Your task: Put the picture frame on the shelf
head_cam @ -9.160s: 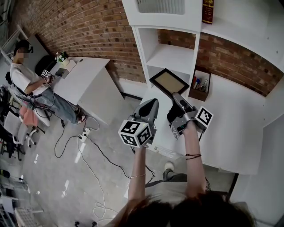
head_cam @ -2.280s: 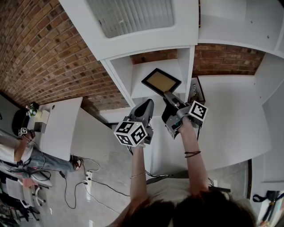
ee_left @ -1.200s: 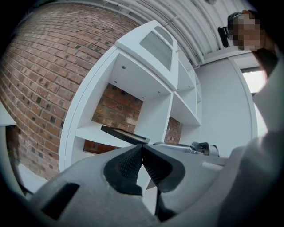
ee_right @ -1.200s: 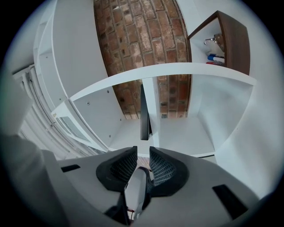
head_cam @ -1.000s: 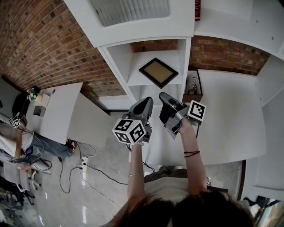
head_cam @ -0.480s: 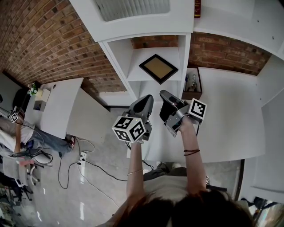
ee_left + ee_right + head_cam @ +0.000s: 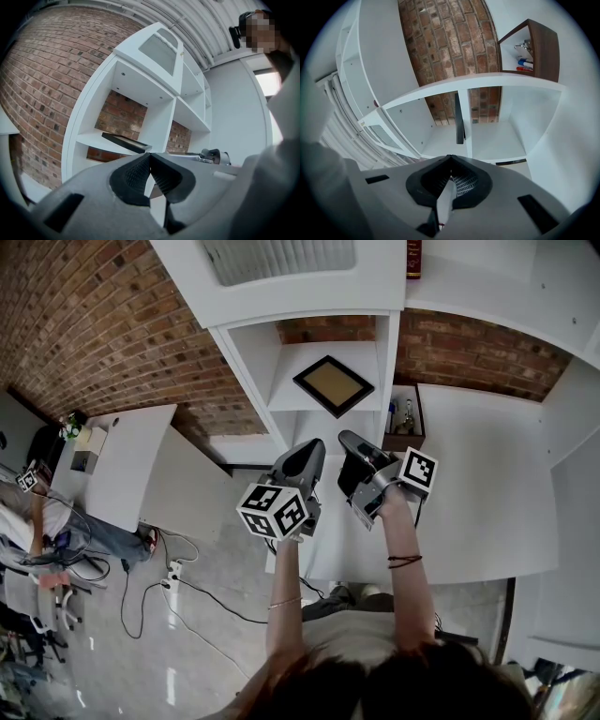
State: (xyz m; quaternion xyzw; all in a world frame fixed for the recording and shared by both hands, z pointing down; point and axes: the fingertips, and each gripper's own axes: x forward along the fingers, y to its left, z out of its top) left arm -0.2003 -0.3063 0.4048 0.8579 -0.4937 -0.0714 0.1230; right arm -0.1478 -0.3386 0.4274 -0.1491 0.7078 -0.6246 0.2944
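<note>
Black-rimmed tan picture frame (image 7: 333, 383): flat on white shelf (image 7: 298, 360), ahead of the nearer right claw (image 7: 347, 440), which has just clenched empty; left claw (image 7: 313, 446) clenched, empty.

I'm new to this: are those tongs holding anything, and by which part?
Nothing is held. The left tongs and right tongs are both shut and empty; the picture frame lies on the shelf, clear of both.

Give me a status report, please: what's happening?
Left gripper shut, empty. Right gripper shut, empty. Frame flat on shelf, clear of both. Nothing in the way.
</note>
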